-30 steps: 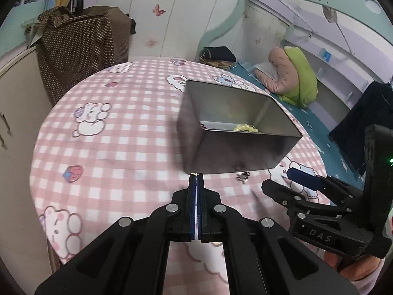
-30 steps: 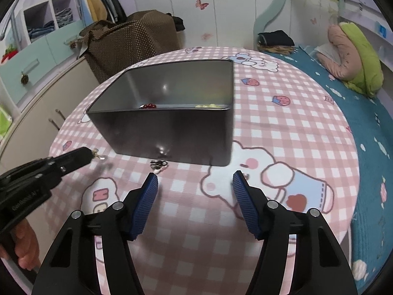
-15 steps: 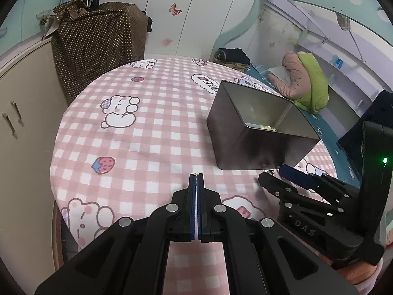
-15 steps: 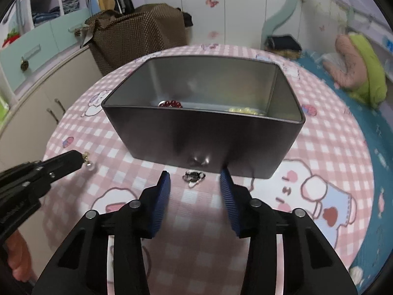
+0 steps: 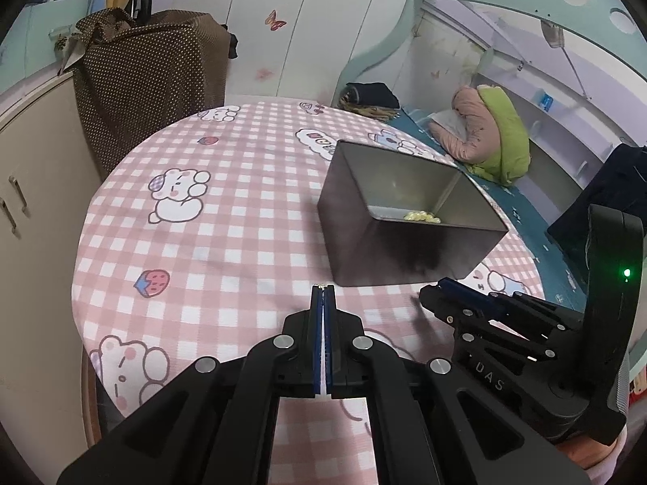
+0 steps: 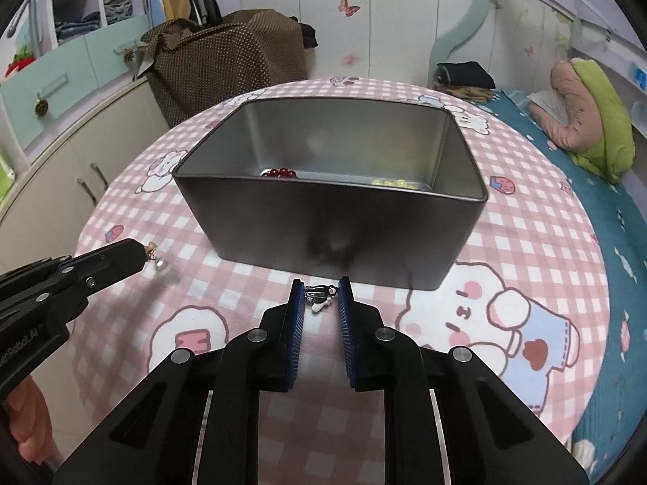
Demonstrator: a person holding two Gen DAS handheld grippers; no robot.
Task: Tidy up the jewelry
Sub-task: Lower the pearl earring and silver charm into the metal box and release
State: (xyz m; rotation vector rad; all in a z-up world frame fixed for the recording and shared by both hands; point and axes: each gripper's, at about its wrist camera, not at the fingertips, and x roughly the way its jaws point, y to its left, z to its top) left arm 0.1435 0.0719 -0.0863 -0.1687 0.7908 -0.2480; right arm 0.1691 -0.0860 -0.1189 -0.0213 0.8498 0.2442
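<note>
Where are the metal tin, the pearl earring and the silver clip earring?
metal tin [image 6: 335, 234], right wrist view, front wall.
pearl earring [image 6: 161, 266], right wrist view, the pearl.
silver clip earring [image 6: 319, 298], right wrist view, its middle.

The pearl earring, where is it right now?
In the right wrist view, the pearl earring dangles at far left from the shut left gripper, above the tablecloth, left of the tin.
</note>
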